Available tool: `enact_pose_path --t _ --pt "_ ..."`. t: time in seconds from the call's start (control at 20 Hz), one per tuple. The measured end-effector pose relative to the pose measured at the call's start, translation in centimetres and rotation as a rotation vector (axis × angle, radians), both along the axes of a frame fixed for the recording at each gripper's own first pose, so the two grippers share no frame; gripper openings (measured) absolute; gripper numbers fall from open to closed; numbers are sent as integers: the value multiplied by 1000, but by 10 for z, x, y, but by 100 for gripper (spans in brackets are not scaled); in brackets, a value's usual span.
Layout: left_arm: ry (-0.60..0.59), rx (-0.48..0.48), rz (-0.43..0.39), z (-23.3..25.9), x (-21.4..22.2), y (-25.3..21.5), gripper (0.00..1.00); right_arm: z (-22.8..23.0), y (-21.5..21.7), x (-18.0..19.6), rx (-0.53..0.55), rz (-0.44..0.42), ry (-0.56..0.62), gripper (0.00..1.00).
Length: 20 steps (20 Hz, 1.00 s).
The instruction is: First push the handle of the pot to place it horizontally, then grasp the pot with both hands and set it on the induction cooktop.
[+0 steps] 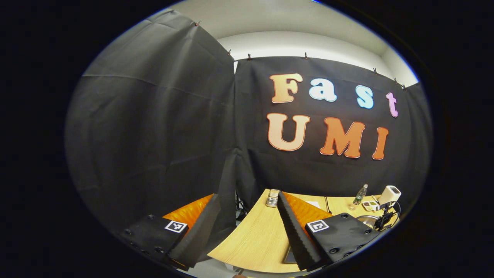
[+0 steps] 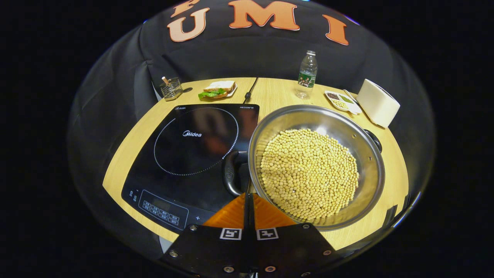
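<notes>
A steel pot (image 2: 359,146) filled with yellow beans sits on the wooden table (image 2: 270,92), right of the black induction cooktop (image 2: 185,154). Its near loop handle (image 2: 230,175) overhangs the cooktop's right edge, and the other handle (image 2: 373,139) points to the far right. My right gripper (image 2: 249,196) is shut with nothing in it, its tip just below the near handle; I cannot tell if they touch. In the left gripper view my left gripper (image 1: 247,216) is open and empty above the table's left end, with a bit of the pot's rim (image 1: 367,219) at the far right.
Along the back of the table stand a metal holder (image 2: 171,88), a sandwich on a plate (image 2: 217,90), a plastic bottle (image 2: 307,73), a divided dish of beans (image 2: 341,101) and a white box (image 2: 377,102). A cable (image 2: 250,90) runs back from the cooktop.
</notes>
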<state>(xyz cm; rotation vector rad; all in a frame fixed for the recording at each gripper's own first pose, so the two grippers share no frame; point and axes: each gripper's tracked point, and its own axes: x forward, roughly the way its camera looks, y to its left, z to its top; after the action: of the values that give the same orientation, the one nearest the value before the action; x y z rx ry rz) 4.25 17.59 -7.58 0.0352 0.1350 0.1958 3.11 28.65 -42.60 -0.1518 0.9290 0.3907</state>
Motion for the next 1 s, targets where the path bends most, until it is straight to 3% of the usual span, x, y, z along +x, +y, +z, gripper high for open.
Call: enact_pose_path --t 0.3,0.6,1.0 --pt "2 5 18 0 1 8 97 -2 3 24 17 -26 -7 0" --pt "7 16 14 -2 -1 7 97 -2 0 44 52 -104 -4 0" --pt "24 -10 -29 -12 -2 -2 97 -3 -6 63 67 -172 -20 0"
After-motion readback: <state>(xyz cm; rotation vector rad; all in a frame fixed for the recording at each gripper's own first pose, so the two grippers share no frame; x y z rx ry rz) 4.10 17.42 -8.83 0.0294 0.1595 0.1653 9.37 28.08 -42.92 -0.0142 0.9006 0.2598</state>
